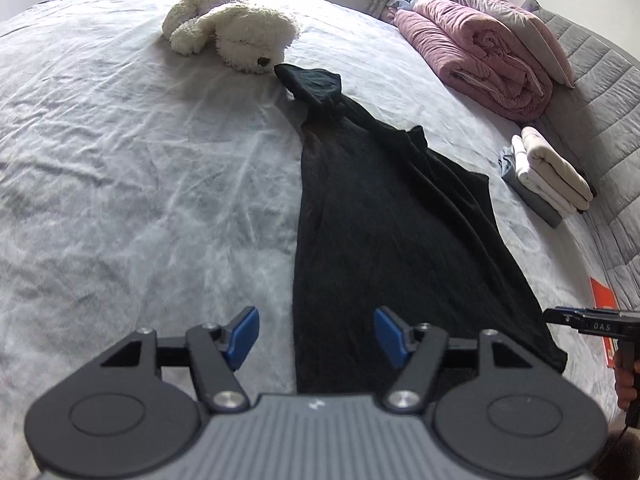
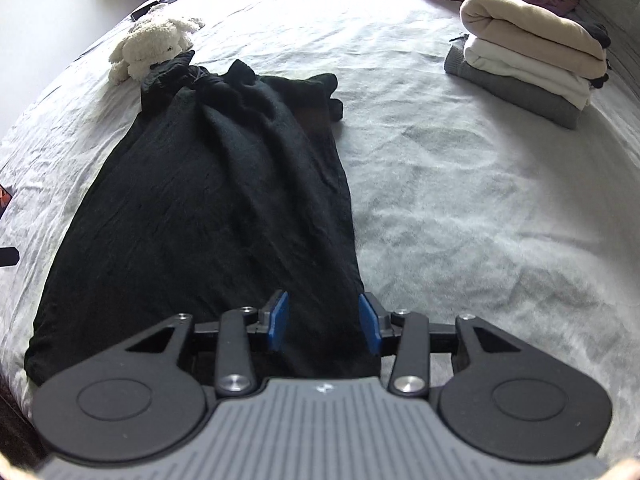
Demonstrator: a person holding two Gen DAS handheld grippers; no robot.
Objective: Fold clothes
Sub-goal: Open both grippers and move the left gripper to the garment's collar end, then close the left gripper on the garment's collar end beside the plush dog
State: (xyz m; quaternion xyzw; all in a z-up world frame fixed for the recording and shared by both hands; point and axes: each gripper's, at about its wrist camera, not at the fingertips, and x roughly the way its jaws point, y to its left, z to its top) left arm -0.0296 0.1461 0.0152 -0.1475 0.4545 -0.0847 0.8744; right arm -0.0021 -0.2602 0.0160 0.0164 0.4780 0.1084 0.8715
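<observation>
A bed (image 1: 120,160) under a wrinkled pale sheet fills both views. On it a long black garment (image 1: 380,220) lies spread lengthwise, its near hem toward six o'clock and its bunched far end at twelve, touching the nose of a white plush dog (image 1: 236,36). At two o'clock in the left wrist view a rolled pink quilt (image 1: 472,52) lies with a pillow leaning on it; at three o'clock sits a stack of folded clothes (image 1: 548,176), cream and white over grey. The left gripper (image 1: 316,336) hovers over the garment's left hem edge, blue pads well apart and clamping nothing. The right gripper (image 2: 323,324) is over the hem's right corner, jaws partly parted with dark cloth seen between them but not pinched. A hand (image 1: 626,380) shows at four o'clock.
</observation>
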